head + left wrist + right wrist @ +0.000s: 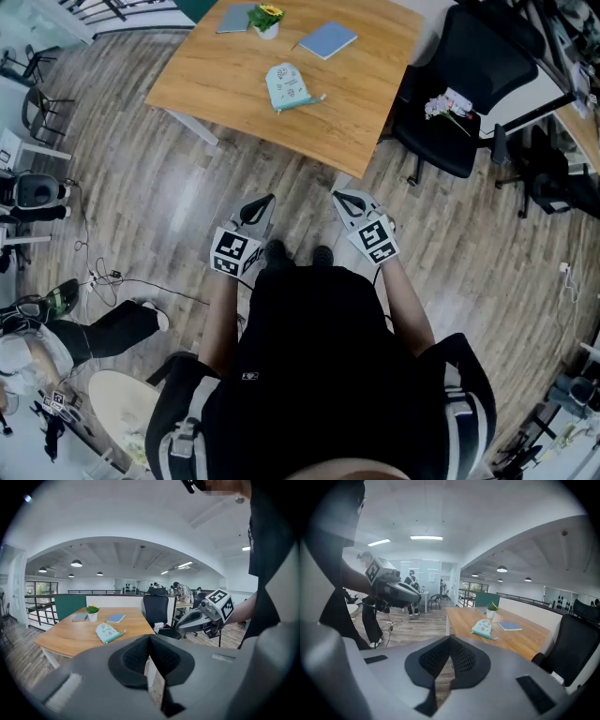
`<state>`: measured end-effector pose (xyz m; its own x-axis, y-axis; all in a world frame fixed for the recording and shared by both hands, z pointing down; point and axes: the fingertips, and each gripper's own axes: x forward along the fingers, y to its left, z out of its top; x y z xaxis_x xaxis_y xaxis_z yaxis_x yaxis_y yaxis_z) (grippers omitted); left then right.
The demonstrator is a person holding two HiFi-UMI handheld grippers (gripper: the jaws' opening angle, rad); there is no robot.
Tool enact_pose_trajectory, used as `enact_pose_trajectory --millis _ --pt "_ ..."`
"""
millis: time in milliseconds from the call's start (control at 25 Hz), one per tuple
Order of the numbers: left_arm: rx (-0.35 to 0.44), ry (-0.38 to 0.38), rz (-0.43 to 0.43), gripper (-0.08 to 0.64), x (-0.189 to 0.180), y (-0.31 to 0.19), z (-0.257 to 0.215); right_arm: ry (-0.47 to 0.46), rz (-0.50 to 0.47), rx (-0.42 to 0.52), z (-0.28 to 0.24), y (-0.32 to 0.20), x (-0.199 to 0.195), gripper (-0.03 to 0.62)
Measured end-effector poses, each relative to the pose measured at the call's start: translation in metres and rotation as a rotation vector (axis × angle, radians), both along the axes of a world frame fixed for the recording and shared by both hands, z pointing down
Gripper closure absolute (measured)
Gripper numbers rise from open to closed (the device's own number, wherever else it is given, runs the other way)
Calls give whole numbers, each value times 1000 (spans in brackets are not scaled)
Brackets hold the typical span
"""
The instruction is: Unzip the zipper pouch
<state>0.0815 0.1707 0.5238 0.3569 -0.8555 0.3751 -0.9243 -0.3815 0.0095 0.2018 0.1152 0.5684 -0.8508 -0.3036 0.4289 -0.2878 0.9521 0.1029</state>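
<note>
The zipper pouch (285, 85), pale teal with small printed figures, lies flat near the middle of the wooden table (370, 108). Nothing of its inside shows. A darker teal strip runs along its near edge and sticks out past one corner; whether that is the zipper or a pen I cannot tell. Behind it a white pot (267, 28) holds a green plant with a yellow flower, with a grey notebook (235, 17) on one side and a blue notebook (328, 39) on the other. All of them lie apart from the pouch.

The left gripper (150, 640) has its jaws pressed together with nothing between them. The right gripper (450, 641) is the same, pads meeting and empty. Both are held in front of the person's waist over the plank floor (187, 187), well apart from the table and the pouch.

Only the head view shows the seat of the black office chair (469, 66), where a small white and pink thing (447, 105) rests, too small to name. It also shows cables (112, 278) and a second person's dark trouser leg (117, 326) on the floor at the left. The left gripper view alone takes in the right gripper's marker cube from the side and people at desks far behind the chair. The right gripper view alone shows a glass-walled room beyond the left gripper.
</note>
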Motion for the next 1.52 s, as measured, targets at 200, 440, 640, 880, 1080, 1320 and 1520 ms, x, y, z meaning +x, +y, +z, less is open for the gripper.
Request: enact_pose_trajectory --millis 200,440,640,880,1080,1320,1520 --pt "9 -6 -22 560 5 1 -5 -13 -2 -11 -2 -2 8 589" --pt "27 12 -20 560 7 4 -12 -16 2 -1 -4 -5 8 589" --pt "36 3 -26 560 8 4 -14 -40 30 1 -7 -12 11 589" --pt "37 -5 -22 560 9 -1 -15 -36 29 7 -8 -18 13 589" --pt "56 20 -21 558 11 -4 -18 -36 21 9 -8 -20 13 588" --pt "63 8 -34 557 8 -5 -19 -43 16 10 -9 -22 12 578" --pt "65 16 -45 527 2 -6 -21 -48 9 8 -10 -24 8 541"
